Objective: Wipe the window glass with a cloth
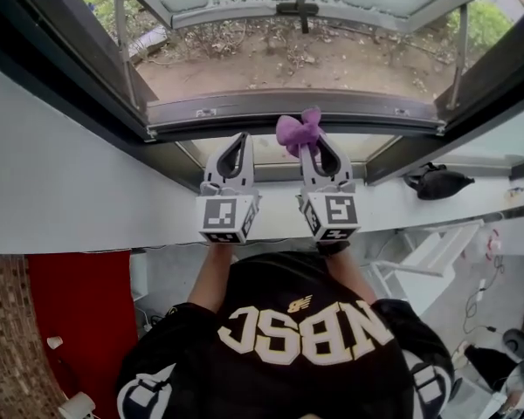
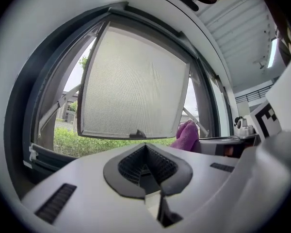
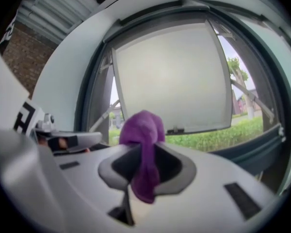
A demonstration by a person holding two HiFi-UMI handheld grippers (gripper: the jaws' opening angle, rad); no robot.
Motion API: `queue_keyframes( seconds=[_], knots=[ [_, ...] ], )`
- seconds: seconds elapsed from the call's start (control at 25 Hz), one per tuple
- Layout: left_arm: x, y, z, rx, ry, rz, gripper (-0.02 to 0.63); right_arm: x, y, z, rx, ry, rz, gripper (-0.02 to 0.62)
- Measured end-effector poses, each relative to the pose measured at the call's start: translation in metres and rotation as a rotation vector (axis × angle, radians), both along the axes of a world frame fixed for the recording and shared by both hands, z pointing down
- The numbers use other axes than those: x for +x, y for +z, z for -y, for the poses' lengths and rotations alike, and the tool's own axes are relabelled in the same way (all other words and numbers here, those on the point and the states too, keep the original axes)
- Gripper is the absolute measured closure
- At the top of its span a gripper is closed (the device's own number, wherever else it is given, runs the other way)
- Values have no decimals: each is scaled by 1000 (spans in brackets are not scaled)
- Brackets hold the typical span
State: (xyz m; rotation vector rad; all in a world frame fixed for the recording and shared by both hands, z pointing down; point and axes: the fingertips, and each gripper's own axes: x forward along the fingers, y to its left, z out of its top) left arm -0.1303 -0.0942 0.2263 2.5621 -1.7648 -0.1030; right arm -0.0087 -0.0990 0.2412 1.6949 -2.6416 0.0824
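Head view
- Person (image 1: 288,339): black jersey with white print, seen from above, both arms held out toward the window (image 1: 297,107).
- Window: dark frame, sash swung outward and standing open; bare ground and some green outside.
- Left hand-held gripper (image 1: 234,147): over the white sill (image 1: 70,199), pointing at the lower frame, just beside the right one.
- Right hand-held gripper (image 1: 320,151): level with the left, carrying a purple cloth (image 1: 299,129) that bunches above its tips, in front of the lower frame.
- Dark object (image 1: 437,182): lying on the sill to the right, well apart from both grippers.

Left gripper view
- Left hand-held gripper (image 2: 146,154): jaws closed together, nothing between them.
- Pane (image 2: 136,86): pale and cloudy, tilted outward in its sash, straight ahead and apart from the jaws.
- Cloth (image 2: 186,136): showing at the right, below the pane's lower right corner.
- Marker cube (image 2: 266,118) of the right gripper: at the far right.
- Hedge (image 2: 70,141): green, below the sash.

Right gripper view
- Right hand-held gripper (image 3: 145,171): jaws clamped on the cloth (image 3: 143,149), which rises in a rounded bunch above the tips and trails down between them.
- Pane (image 3: 169,81): ahead; the cloth overlaps its lower left corner in the picture; contact cannot be told.
- Brick wall (image 3: 24,38): upper left.
- Tree (image 3: 237,72): outside, right of the sash.
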Motion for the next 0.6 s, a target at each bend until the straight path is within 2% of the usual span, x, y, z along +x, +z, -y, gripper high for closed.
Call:
queue_keyframes(
  seconds=[0.32,0.48,0.6],
  knots=[
    [8,-17,9,-2,-13,21,583,8,-19,11,1,14,-10,506],
    [19,-20,10,-23,12,4,583,12,-19,11,-4,12,-3,506],
    [29,-13,10,-49,27,23,583,18,-22,9,3,6,9,506]
  ],
)
